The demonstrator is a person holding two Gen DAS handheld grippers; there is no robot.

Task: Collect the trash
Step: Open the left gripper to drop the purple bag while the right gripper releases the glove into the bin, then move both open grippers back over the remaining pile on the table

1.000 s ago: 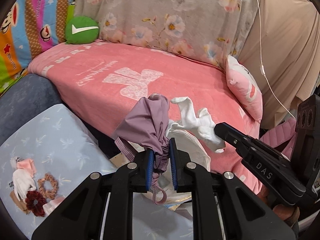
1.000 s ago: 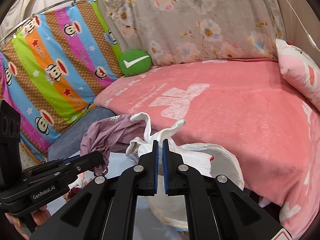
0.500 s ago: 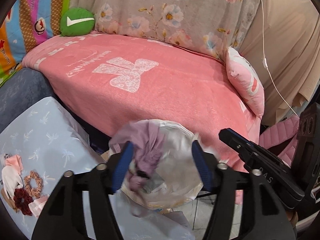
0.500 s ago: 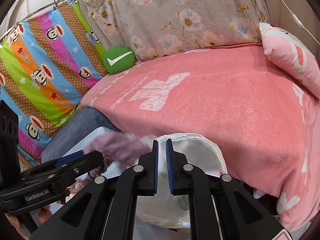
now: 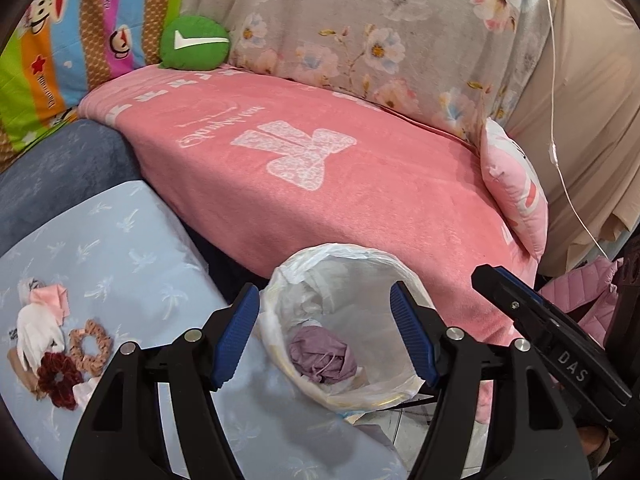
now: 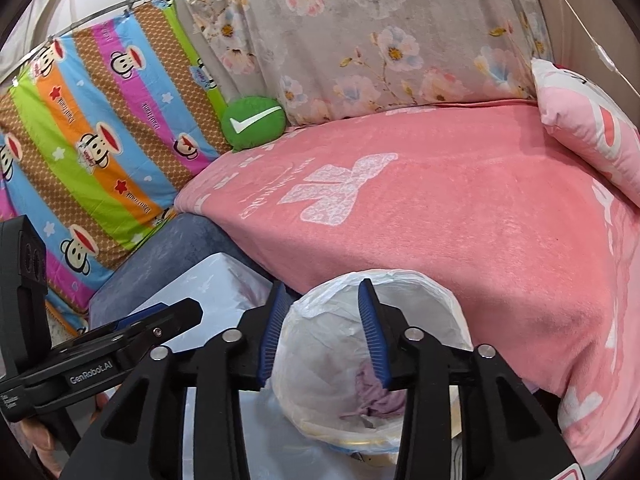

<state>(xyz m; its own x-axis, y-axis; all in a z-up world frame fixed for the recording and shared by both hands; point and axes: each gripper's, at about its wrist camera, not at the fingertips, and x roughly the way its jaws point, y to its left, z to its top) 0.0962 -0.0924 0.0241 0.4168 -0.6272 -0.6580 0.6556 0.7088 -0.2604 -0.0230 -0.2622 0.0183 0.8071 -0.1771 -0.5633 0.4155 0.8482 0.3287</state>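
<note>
left gripper [image 5: 324, 336]: mine, above the bin, jaws spread wide after just opening, nothing between the pads.
right gripper [image 6: 324, 332]: mine, jaws partly apart, just been opening, empty, over the same bin.
bin [image 5: 404, 276]: white-lined, beside the pink blanket [image 5: 360, 184].
purple cloth [image 5: 324, 354]: crumpled at the bottom of the bin liner.
blue table cover [image 5: 120, 248]: i see scrunchies [image 5: 76, 356] lying at its left edge.
green cushion [image 5: 194, 42]: at the back of the sofa.
</note>
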